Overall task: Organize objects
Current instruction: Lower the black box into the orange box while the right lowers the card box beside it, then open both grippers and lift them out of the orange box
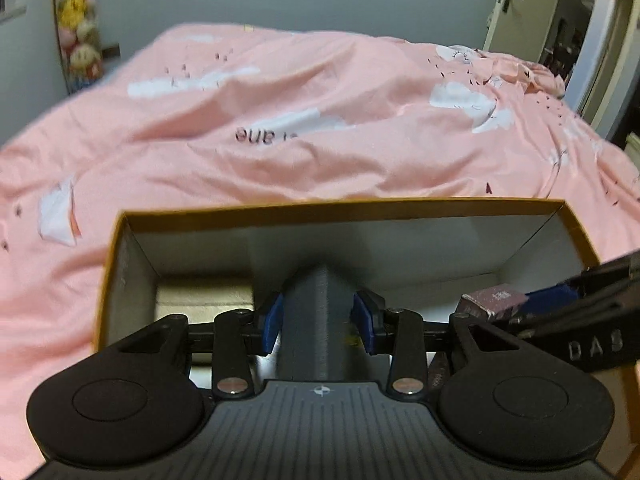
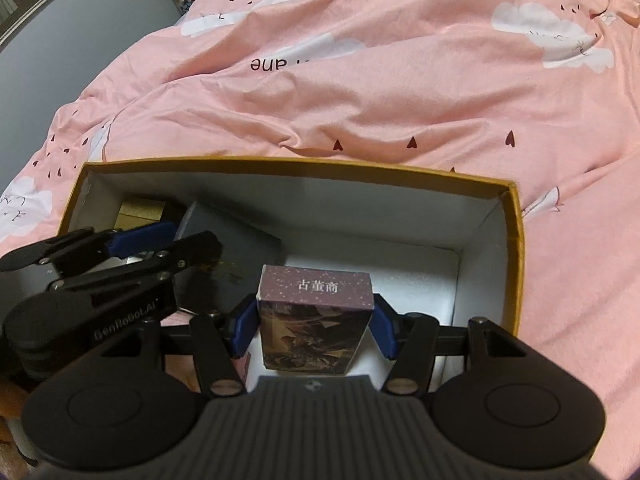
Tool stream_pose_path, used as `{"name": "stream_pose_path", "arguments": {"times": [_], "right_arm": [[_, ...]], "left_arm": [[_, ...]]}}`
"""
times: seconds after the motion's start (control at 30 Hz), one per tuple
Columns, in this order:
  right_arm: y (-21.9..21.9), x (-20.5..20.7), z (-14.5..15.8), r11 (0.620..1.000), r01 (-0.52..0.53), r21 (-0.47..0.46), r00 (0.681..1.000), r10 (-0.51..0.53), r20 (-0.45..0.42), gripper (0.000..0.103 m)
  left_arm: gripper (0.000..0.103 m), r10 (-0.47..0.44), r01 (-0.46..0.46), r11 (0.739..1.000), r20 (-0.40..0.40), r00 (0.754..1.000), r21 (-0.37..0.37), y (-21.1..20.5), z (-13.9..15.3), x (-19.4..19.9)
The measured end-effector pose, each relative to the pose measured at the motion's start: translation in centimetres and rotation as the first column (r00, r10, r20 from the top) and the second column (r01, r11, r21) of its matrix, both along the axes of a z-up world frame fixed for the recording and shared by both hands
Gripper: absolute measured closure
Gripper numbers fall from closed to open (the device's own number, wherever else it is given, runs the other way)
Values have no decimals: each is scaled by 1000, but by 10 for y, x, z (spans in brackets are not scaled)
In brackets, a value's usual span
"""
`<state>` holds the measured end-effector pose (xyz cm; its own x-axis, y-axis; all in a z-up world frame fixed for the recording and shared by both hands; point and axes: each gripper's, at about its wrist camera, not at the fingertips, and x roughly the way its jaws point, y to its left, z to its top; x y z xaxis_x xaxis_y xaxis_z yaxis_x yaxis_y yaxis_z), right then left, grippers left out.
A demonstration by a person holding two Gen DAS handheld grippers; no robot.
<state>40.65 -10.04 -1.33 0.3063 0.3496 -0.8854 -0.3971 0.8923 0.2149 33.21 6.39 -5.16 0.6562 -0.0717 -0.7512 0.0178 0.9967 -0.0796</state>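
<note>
**Op:** Closest to my right camera: the right gripper (image 2: 316,330), blue pads clamped on both sides of a small purple card box (image 2: 314,320). It stands upright, printed top facing the lens, held over the open cardboard box (image 2: 516,248) near its front wall.

**Obs:** And the left side?

**Op:** My left gripper (image 1: 318,322) is closed on a grey box (image 1: 316,312), one pad on each flank. I see the grey box edge-on, its ridge pointing into the cardboard box (image 1: 340,206). From the right camera the grey box (image 2: 236,248) sits tilted in the left half of the carton, with the left gripper (image 2: 132,244) reaching in from that side.

**Obs:** Room inside?

**Op:** White floor shows bare in the right half, from the purple card box out to the right wall. A tan packet (image 1: 204,294) lies in the far left corner, just beside the grey box. I cannot tell whether they touch.

**Obs:** Edges?

**Op:** Brown rim all round, white inner walls. Right gripper (image 1: 560,308) enters my left view from the right, carrying the purple card box (image 1: 494,300) close to the left gripper's right arm. The carton rests on a pink bedspread (image 2: 400,100) that rises in folds past its far wall.
</note>
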Motion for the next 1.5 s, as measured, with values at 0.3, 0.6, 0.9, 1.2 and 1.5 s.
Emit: {"name": "stream_pose_path", "arguments": {"times": [0.3, 0.6, 0.9, 1.2, 1.5], "right_arm": [[9, 22, -6, 999, 43, 12, 997, -42, -70, 43], [22, 37, -20, 995, 90, 35, 992, -86, -97, 43], [24, 37, -21, 997, 30, 72, 996, -23, -90, 41], [29, 1, -19, 952, -291, -95, 957, 287, -53, 41], [49, -24, -41, 831, -496, -253, 866, 493, -81, 41]], "left_arm": [[52, -80, 79, 994, 10, 997, 79, 0, 17, -18], [52, -111, 123, 983, -98, 989, 133, -1, 1, -24], [52, -101, 114, 988, -124, 987, 104, 4, -3, -24], [54, -94, 108, 989, -130, 987, 99, 5, -3, -26], [56, -81, 91, 994, -165, 983, 53, 10, -7, -19]]}}
